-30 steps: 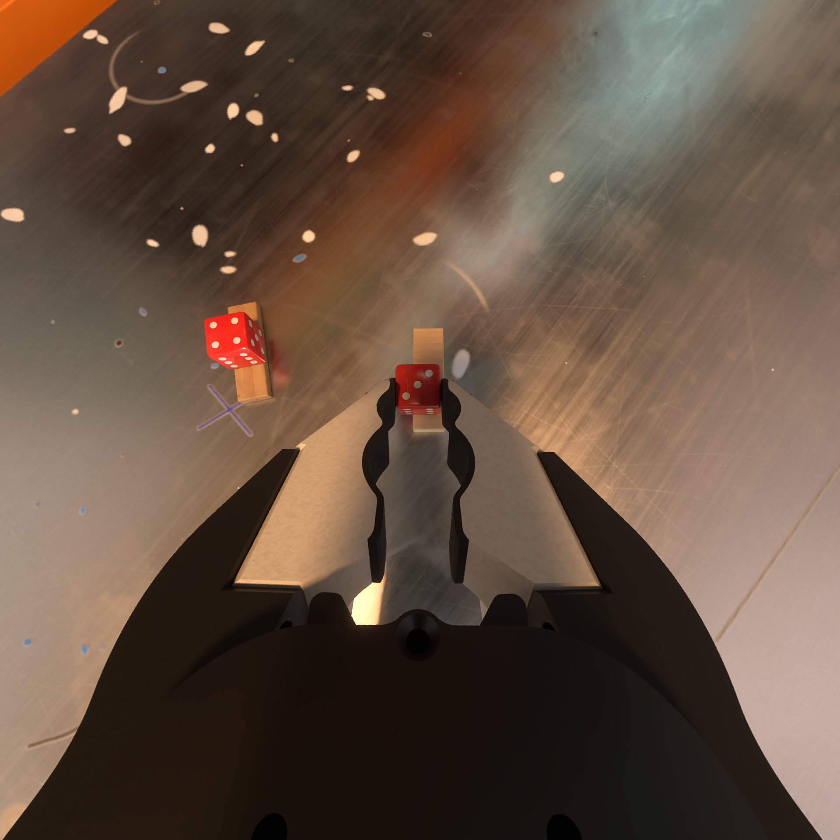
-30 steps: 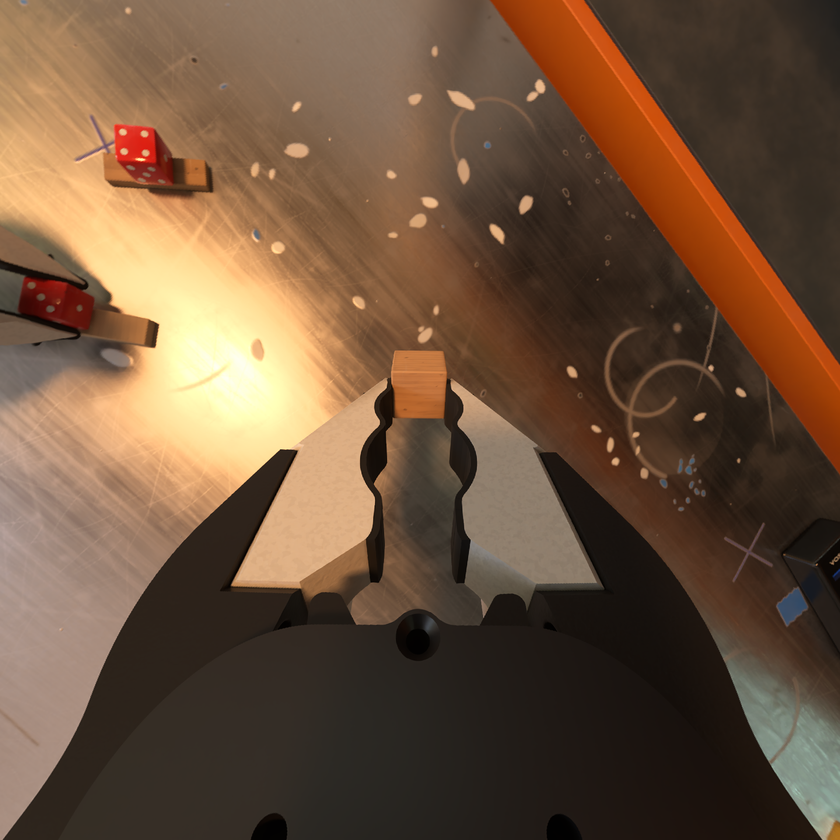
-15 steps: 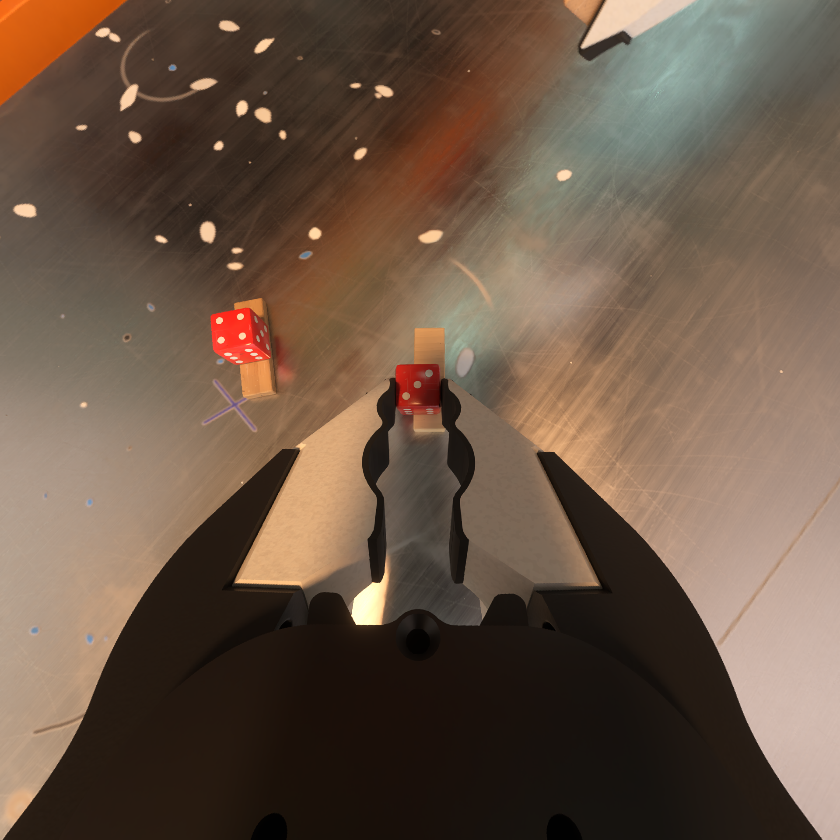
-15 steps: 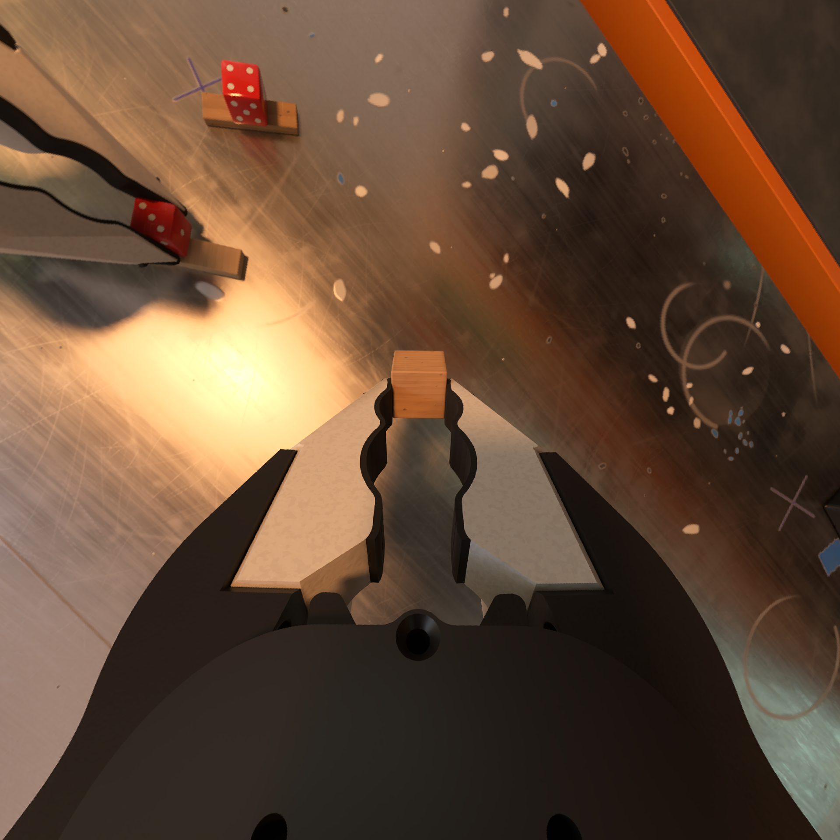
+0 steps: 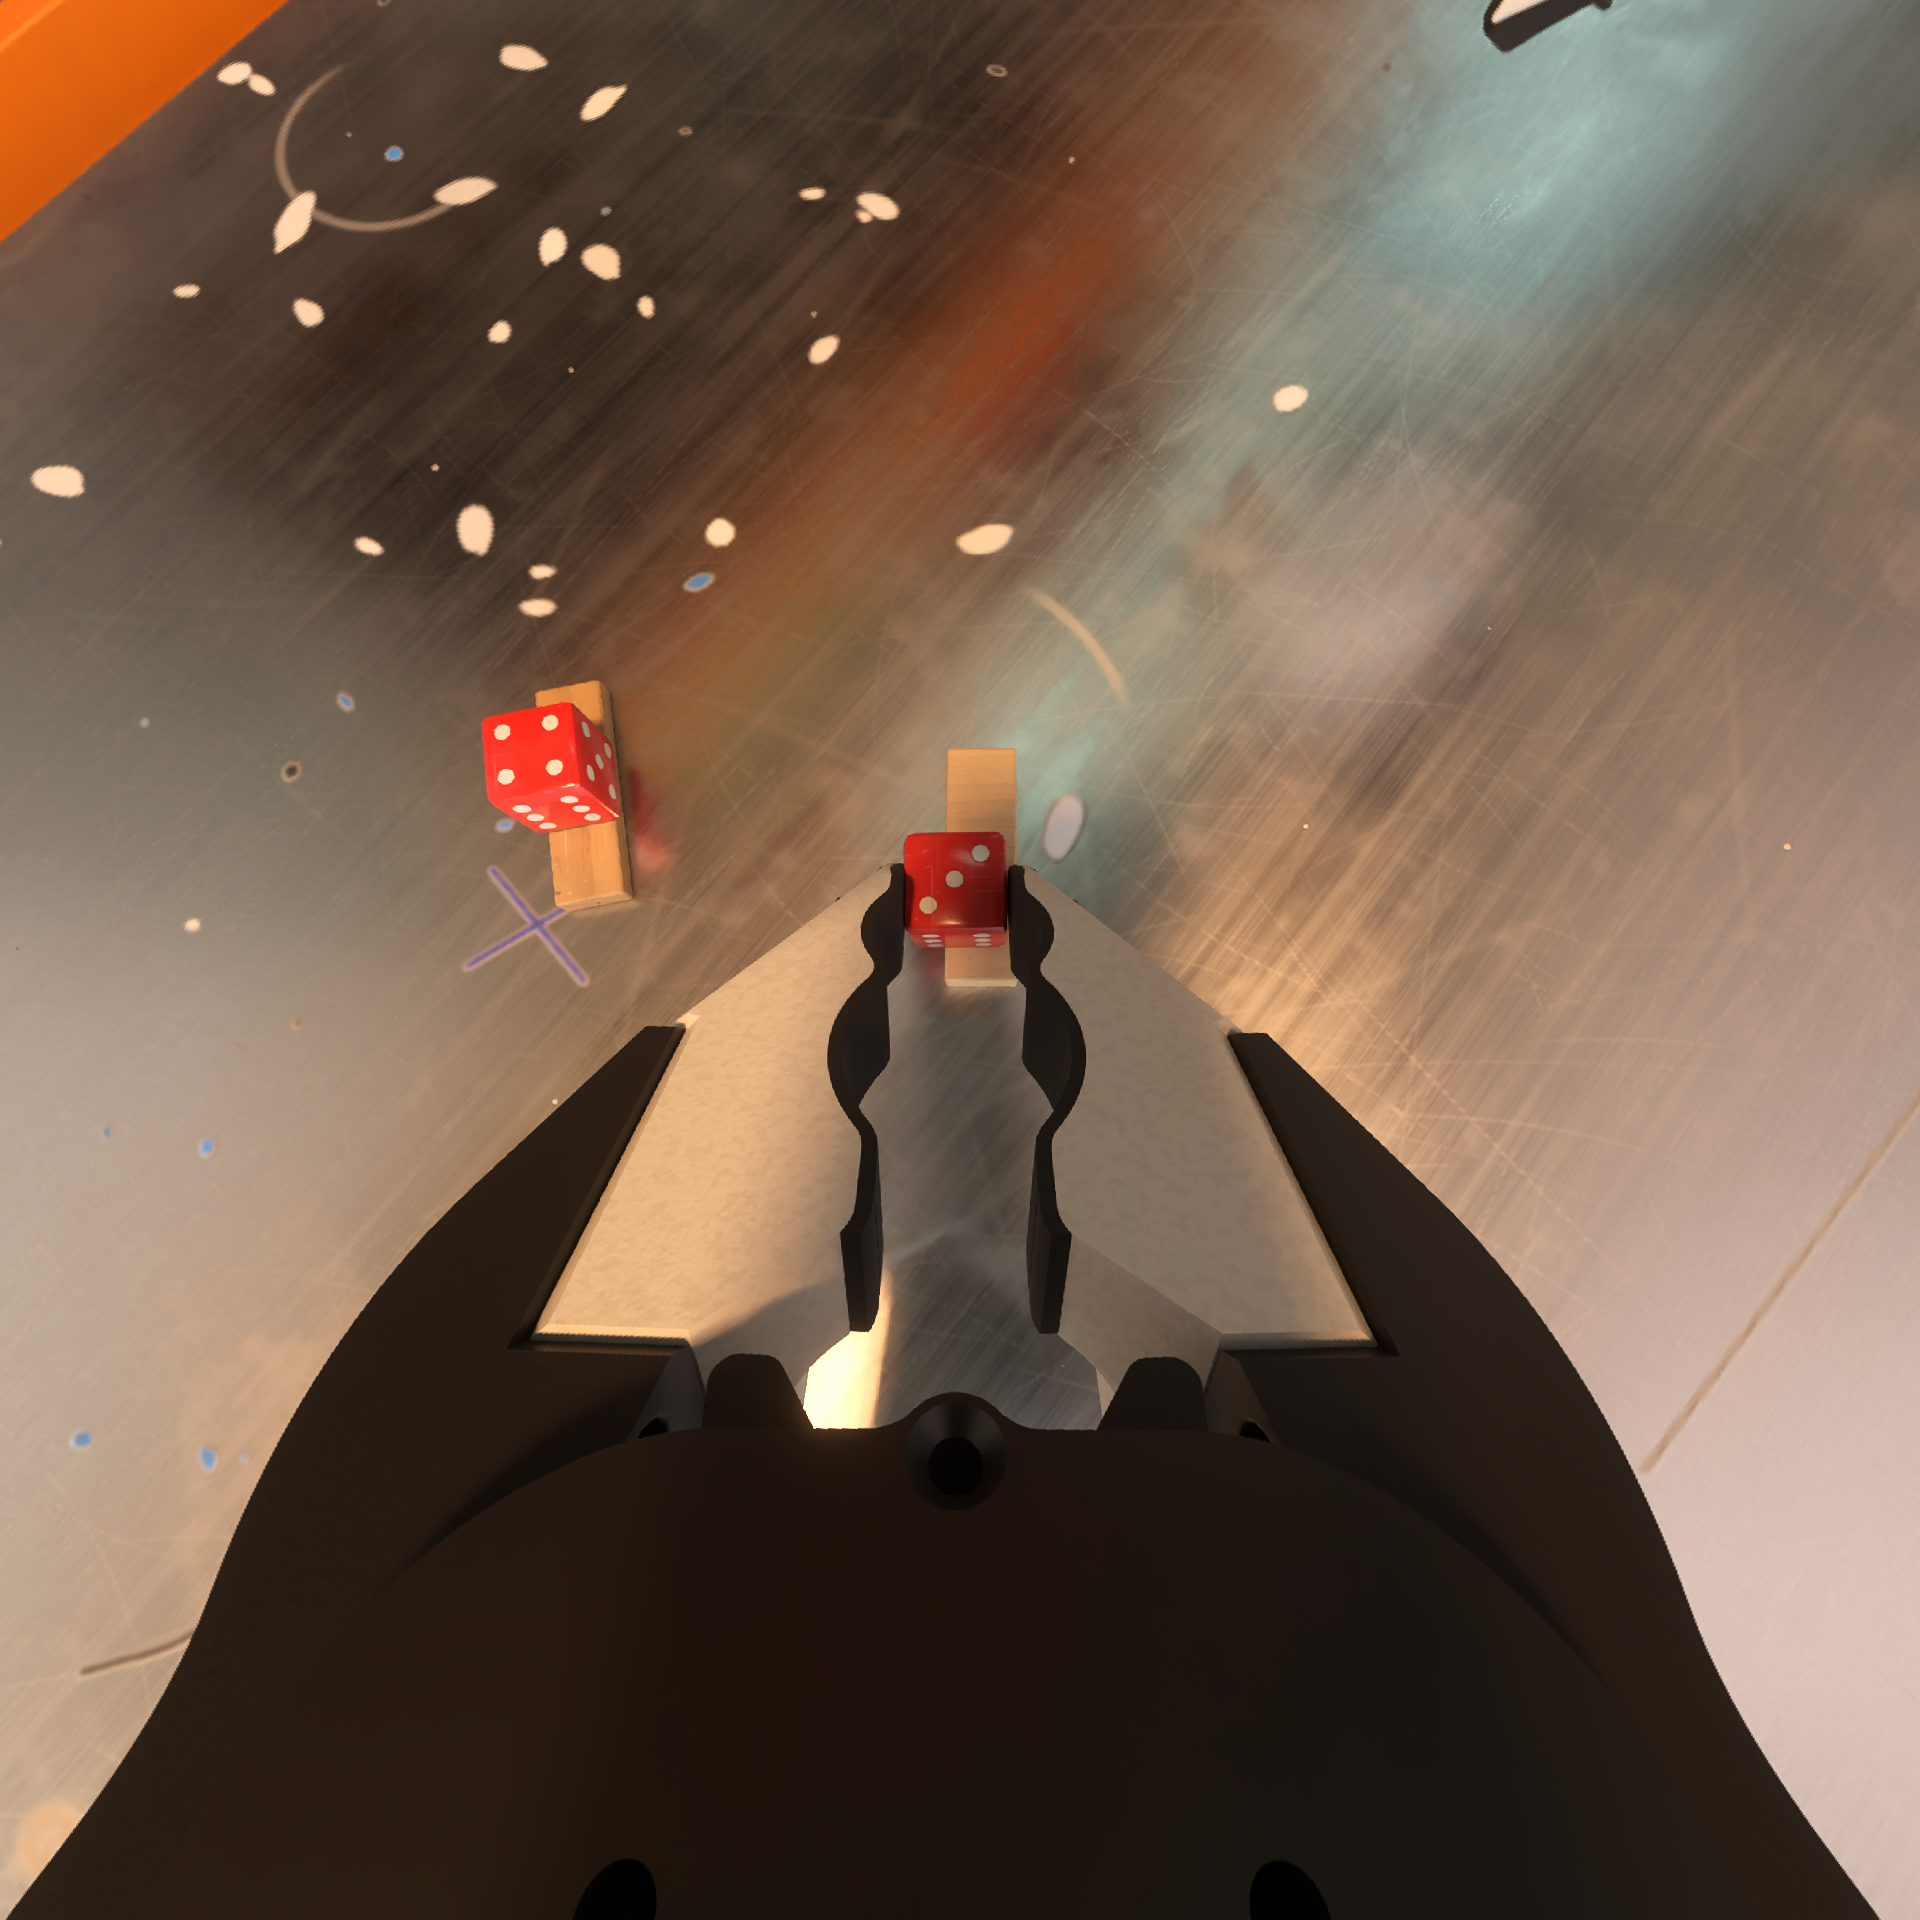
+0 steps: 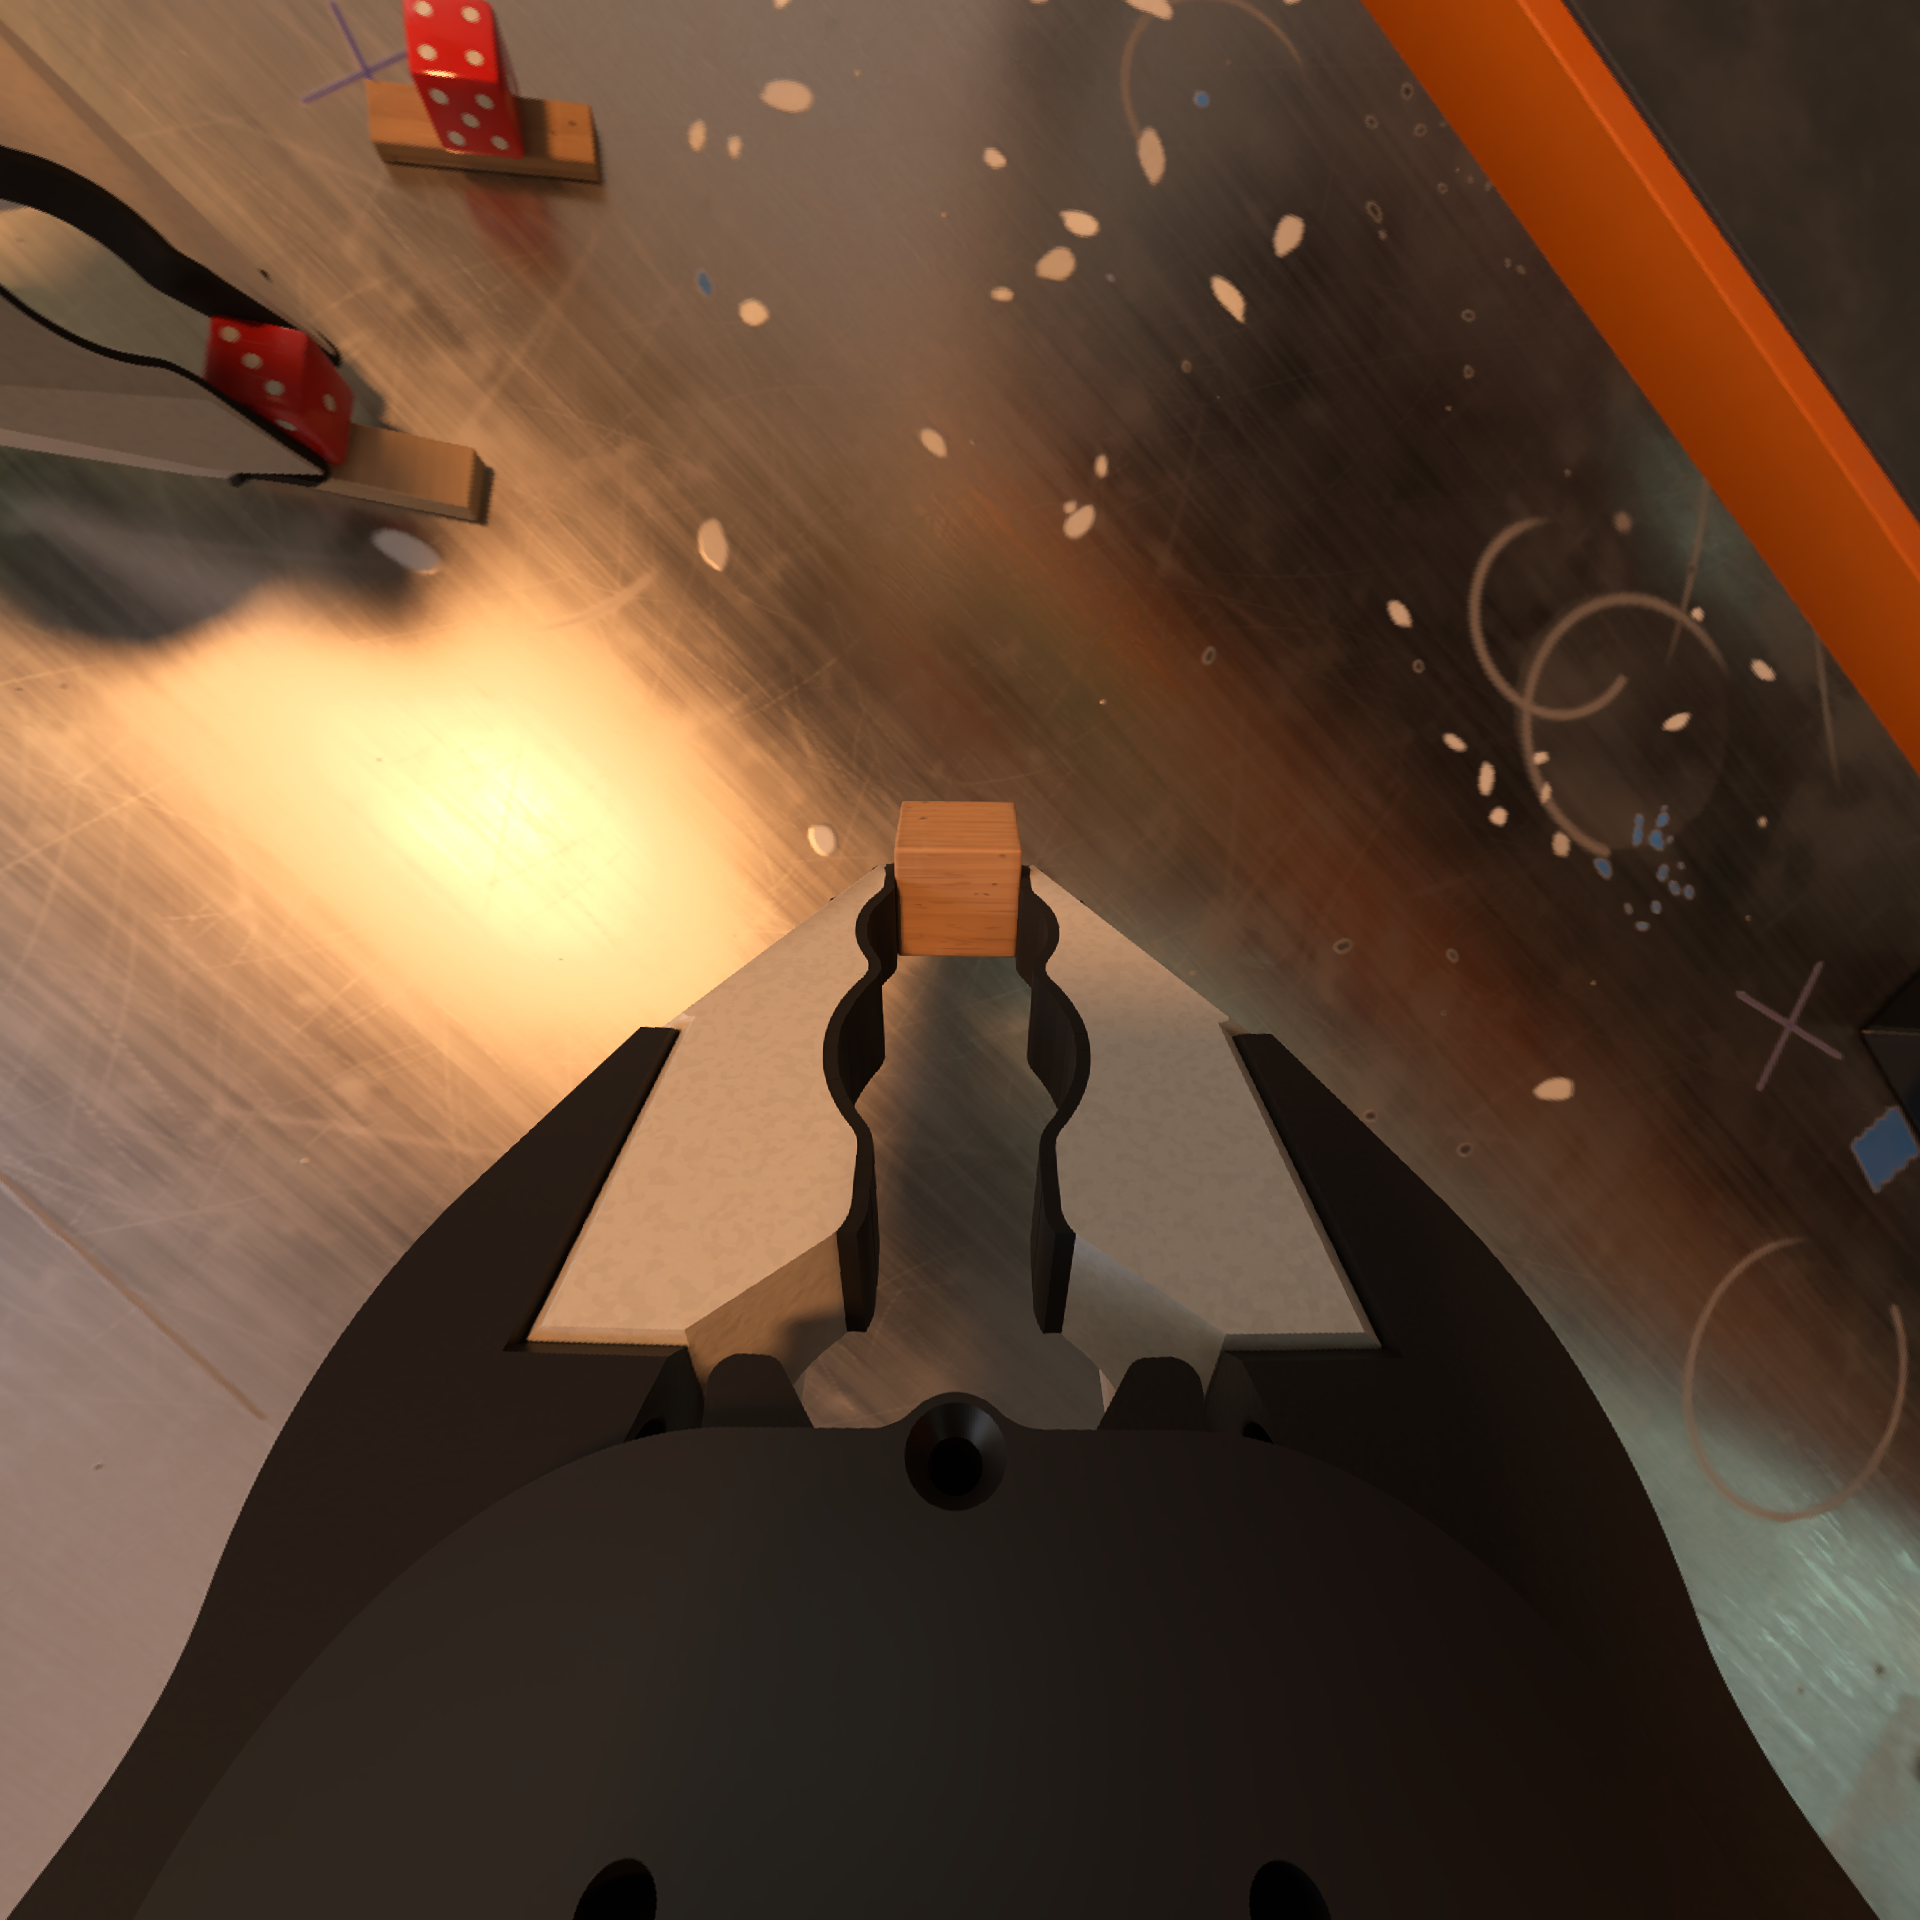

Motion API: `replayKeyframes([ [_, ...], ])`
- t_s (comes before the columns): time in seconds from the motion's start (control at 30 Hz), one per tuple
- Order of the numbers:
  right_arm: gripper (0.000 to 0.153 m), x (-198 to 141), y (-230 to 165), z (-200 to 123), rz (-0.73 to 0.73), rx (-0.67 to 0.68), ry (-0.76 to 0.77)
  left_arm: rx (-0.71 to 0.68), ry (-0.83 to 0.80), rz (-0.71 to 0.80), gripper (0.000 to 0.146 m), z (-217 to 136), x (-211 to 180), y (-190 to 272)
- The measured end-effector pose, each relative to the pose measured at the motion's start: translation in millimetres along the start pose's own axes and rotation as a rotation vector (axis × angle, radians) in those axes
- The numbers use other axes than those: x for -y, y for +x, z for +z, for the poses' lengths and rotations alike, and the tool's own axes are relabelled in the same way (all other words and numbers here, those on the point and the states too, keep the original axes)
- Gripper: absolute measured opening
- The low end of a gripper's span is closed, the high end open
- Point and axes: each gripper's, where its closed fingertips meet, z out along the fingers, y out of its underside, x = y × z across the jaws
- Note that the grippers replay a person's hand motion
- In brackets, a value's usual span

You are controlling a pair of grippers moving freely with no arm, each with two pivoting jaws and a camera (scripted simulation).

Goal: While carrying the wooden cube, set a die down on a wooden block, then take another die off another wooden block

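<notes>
My left gripper [image 5: 956, 883] is shut on a red die [image 5: 956, 891], right over a pale flat wooden block [image 5: 981, 792]; whether the die touches the block I cannot tell. The same die [image 6: 278, 387], block [image 6: 416, 480] and left gripper show at the left of the right wrist view. A second red die [image 5: 549, 767] sits on another wooden block [image 5: 588, 858] to the left; it also shows in the right wrist view [image 6: 462, 78] on its block [image 6: 556, 133]. My right gripper [image 6: 956, 883] is shut on the wooden cube [image 6: 956, 878], held above the table.
The scratched metal table [image 5: 1455, 727] has pale specks and a purple cross mark [image 5: 528, 927]. An orange rail [image 6: 1683, 291] runs along the far right in the right wrist view and shows at the top left of the left wrist view [image 5: 94, 73]. A dark box [image 6: 1896, 1049] sits at the right edge.
The right gripper with the cube has moved, so the dice and blocks shift right and down in its view. The left gripper still holds its die over the block.
</notes>
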Motion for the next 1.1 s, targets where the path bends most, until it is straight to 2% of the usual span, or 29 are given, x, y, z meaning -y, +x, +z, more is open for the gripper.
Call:
replayKeyframes([
  [0.3,0.021,6,25,9,0.002,-0.010,-0.006,-0.004,0.000,0.001,0.019,0,0,0],
  [0.93,0.021,45,80,47,-0.004,-0.001,-0.006,-0.010,0.004,0.000,0.019,1,1,0],
  [1.1,0.021,51,89,45,-0.017,-0.016,0.001,-0.012,0.005,-0.004,0.019,1,1,0],
])
